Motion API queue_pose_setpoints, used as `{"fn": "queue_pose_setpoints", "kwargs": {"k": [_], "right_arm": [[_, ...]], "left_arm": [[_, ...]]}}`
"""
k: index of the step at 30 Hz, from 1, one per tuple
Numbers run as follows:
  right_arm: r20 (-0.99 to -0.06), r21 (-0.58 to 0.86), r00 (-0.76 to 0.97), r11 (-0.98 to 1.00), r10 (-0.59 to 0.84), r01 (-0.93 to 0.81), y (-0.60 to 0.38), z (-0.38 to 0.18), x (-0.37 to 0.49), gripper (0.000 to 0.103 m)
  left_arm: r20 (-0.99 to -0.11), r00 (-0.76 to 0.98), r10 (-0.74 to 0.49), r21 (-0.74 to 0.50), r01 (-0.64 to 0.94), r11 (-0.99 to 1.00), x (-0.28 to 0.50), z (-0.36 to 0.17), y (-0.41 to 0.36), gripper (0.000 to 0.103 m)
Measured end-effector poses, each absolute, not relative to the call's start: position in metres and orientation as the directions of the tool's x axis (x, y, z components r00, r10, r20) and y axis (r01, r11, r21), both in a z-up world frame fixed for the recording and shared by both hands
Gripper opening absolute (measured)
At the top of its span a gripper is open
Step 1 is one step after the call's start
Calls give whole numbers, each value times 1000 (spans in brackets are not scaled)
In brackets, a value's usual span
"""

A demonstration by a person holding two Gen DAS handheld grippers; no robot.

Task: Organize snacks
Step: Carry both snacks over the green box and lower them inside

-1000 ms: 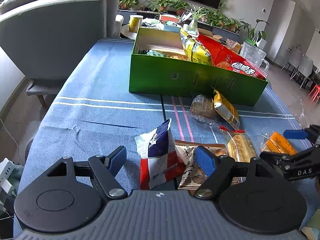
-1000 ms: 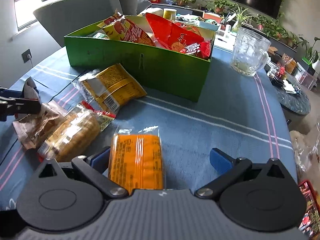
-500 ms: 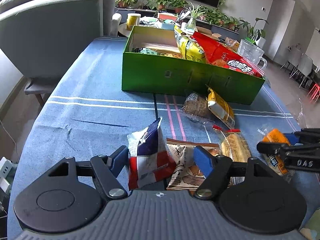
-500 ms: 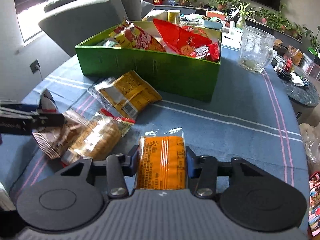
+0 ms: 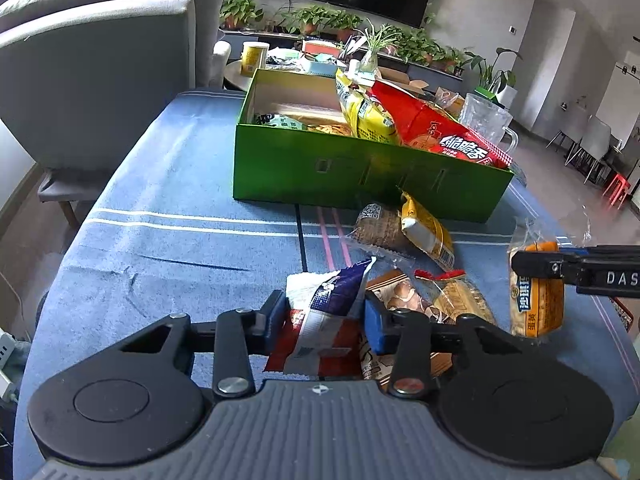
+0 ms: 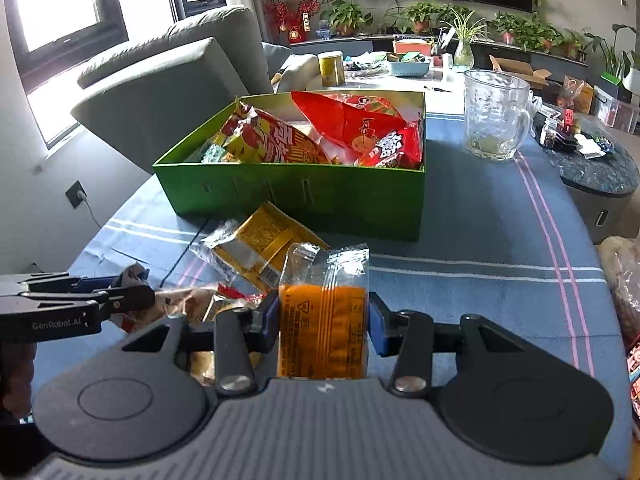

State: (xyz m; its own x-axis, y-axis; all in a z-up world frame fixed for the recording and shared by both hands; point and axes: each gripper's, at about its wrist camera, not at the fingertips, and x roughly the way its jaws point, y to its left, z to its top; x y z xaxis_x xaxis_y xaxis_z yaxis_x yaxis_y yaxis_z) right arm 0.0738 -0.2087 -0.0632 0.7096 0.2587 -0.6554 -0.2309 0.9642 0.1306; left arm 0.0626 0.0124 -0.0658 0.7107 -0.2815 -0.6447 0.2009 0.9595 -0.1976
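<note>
Left hand-held gripper [image 5: 324,322] clamped on red-white-blue snack packet [image 5: 320,320] low over table [image 5: 168,216]. Right hand-held gripper [image 6: 323,322], "DAS" on arm, gripping orange packet [image 6: 322,332], lifted. Green box [image 6: 320,196] behind, snack bags inside. "GenRobot.AI" on left arm.

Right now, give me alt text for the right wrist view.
The right gripper grips an orange snack packet above a blue tablecloth. Behind sit a green box of snacks, loose packets and a glass mug.

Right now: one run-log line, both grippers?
left gripper: shut on blue-red packet | right gripper: shut on orange packet | green box: part-filled
</note>
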Motion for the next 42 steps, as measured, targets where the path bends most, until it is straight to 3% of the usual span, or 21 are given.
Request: {"fn": "queue_pose_setpoints", "kwargs": {"k": [42], "right_arm": [[-406,185,868,956,286,-229,-201,14,110,87]], "left_arm": [[-460,830,-317,-197,252,947,101,16,0,38]]}}
